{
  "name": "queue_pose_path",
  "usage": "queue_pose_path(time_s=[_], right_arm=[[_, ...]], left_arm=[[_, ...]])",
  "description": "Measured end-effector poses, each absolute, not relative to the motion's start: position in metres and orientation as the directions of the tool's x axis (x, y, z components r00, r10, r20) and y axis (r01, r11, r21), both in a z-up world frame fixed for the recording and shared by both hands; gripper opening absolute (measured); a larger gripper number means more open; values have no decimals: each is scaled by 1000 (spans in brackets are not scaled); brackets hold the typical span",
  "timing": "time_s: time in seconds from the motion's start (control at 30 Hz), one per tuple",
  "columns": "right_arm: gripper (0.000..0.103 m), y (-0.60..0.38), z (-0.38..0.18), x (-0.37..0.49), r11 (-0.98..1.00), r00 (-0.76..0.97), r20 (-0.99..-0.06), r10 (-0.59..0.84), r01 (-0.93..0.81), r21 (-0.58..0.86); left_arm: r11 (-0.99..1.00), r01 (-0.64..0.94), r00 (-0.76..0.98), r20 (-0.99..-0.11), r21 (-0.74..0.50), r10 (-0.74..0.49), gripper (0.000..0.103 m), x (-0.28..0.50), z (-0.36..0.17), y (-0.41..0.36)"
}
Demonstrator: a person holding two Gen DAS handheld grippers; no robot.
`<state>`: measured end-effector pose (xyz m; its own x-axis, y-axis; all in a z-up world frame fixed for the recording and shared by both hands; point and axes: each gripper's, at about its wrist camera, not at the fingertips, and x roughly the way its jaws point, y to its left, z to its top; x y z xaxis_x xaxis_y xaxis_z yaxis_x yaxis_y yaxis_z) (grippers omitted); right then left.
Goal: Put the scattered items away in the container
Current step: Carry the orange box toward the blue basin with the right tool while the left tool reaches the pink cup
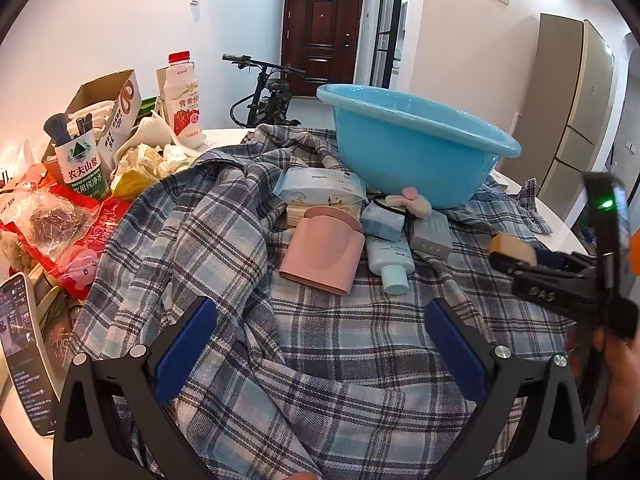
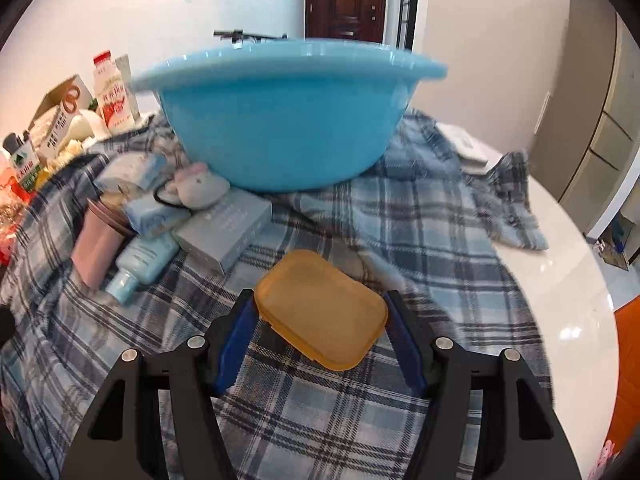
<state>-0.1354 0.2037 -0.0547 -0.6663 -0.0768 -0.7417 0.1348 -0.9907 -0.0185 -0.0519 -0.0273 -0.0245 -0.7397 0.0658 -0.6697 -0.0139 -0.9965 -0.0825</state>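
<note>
Right gripper (image 2: 320, 336) clamped on a flat amber box (image 2: 322, 309) with rounded corners — blue pads of the fingers (image 2: 236, 340) pressed against its two short sides, box lifted clear of the plaid cloth (image 2: 400, 240). Straight ahead of those fingers, past the box: a blue basin (image 2: 280, 128), upright on the cloth, rim level, slightly blurred. Ahead and to the left of the fingers, a cluster lying against the basin's base: grey carton (image 2: 224, 232), pale blue bottle (image 2: 140, 264) on its side with cap toward the camera, pink cup (image 2: 98, 248) tipped over, small blue packet (image 2: 154, 214), and a plush toy (image 2: 198, 190) touching the basin wall. To the right of the fingers, bare white surface (image 2: 560, 280) beyond the cloth's edge.

Left gripper (image 1: 320, 344) spread wide, nothing between its fingers (image 1: 186, 348), hovering over rumpled plaid. Ahead of them, the same pink cup, bottle and carton, with a wipes pack (image 1: 320, 188) behind — possibly resting on a pale wooden block, hard to tell. Far right of the left fingers, the right gripper seen side-on with the amber box at its tip. Left of them, well apart: clutter of a milk bottle (image 1: 184, 96), cardboard box (image 1: 108, 108) and a phone (image 1: 24, 352).
</note>
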Motion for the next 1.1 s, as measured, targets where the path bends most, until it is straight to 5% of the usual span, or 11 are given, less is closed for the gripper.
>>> queue_pose_path(time_s=[0.6, 0.77, 1.1], right_arm=[[66, 193, 48, -110, -978, -807, -561, -183, 207, 21], [66, 193, 53, -107, -973, -810, -545, -216, 225, 51], [66, 221, 48, -113, -972, -807, -543, -233, 212, 102]], left_arm=[[-996, -83, -720, -689, -31, 81, 103, -91, -16, -27], [-995, -99, -632, -771, -15, 74, 103, -128, -45, -21], [-991, -106, -607, -795, 77, 3, 103, -158, -71, -11]])
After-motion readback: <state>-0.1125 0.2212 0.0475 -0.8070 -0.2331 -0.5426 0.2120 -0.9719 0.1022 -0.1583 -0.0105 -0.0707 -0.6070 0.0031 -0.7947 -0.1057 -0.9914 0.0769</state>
